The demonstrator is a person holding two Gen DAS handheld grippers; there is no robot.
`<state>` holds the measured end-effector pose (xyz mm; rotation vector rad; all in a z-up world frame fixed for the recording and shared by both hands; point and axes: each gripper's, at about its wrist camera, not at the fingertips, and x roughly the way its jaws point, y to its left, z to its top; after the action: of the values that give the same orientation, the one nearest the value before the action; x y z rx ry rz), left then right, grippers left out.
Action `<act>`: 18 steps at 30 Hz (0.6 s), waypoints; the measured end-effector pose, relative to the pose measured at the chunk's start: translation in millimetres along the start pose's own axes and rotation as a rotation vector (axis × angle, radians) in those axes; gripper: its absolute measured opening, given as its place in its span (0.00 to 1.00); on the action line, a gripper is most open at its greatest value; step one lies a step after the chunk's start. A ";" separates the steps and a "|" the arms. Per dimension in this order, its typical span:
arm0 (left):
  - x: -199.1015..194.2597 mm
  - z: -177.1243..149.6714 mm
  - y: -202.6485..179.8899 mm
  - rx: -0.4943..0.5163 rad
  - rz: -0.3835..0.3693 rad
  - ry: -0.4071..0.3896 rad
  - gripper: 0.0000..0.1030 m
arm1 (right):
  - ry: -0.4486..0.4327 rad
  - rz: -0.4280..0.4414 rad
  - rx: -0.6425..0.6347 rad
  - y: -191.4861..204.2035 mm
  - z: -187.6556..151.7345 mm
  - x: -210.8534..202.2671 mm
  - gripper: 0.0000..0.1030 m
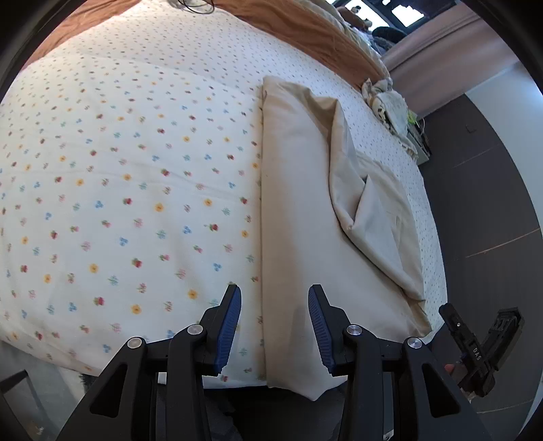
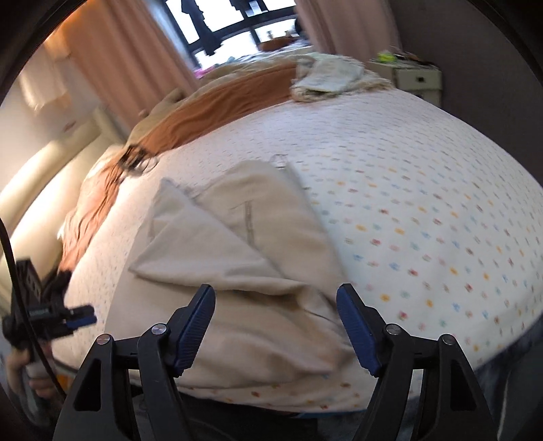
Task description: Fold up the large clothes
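A large beige garment (image 1: 298, 210) lies partly folded in a long strip on the flowered bedsheet (image 1: 118, 176), near the bed's right edge, with a loose flap doubled over on its right side. My left gripper (image 1: 275, 298) is open and empty, hovering just above the garment's near end. In the right wrist view the same beige garment (image 2: 237, 244) lies below my right gripper (image 2: 276, 298), which is open and empty. The right gripper also shows at the lower right of the left wrist view (image 1: 475, 342). The left gripper shows at the left of the right wrist view (image 2: 51, 315).
An orange-brown blanket (image 1: 305, 30) runs along the far side of the bed. A crumpled pale cloth pile (image 1: 390, 105) sits at the far right corner. Dark floor (image 1: 482, 203) lies right of the bed. A small white cabinet (image 2: 417, 79) and curtains (image 2: 129, 68) stand beyond.
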<state>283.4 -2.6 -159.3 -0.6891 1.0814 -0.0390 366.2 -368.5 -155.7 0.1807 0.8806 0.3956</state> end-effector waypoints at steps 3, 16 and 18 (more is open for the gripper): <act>-9.5 4.4 10.4 -0.026 -0.019 -0.013 0.42 | 0.035 0.015 -0.078 29.8 6.7 19.4 0.72; -44.5 18.8 62.1 -0.079 0.029 -0.068 0.42 | 0.181 0.004 -0.368 126.7 10.7 94.6 0.72; -49.8 19.5 70.3 -0.096 0.032 -0.078 0.42 | 0.199 -0.024 -0.414 138.8 9.2 107.6 0.72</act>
<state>254.2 80.4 -151.6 -0.7534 1.0244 0.0666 398.4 -197.7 -183.1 -0.2539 0.9754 0.5711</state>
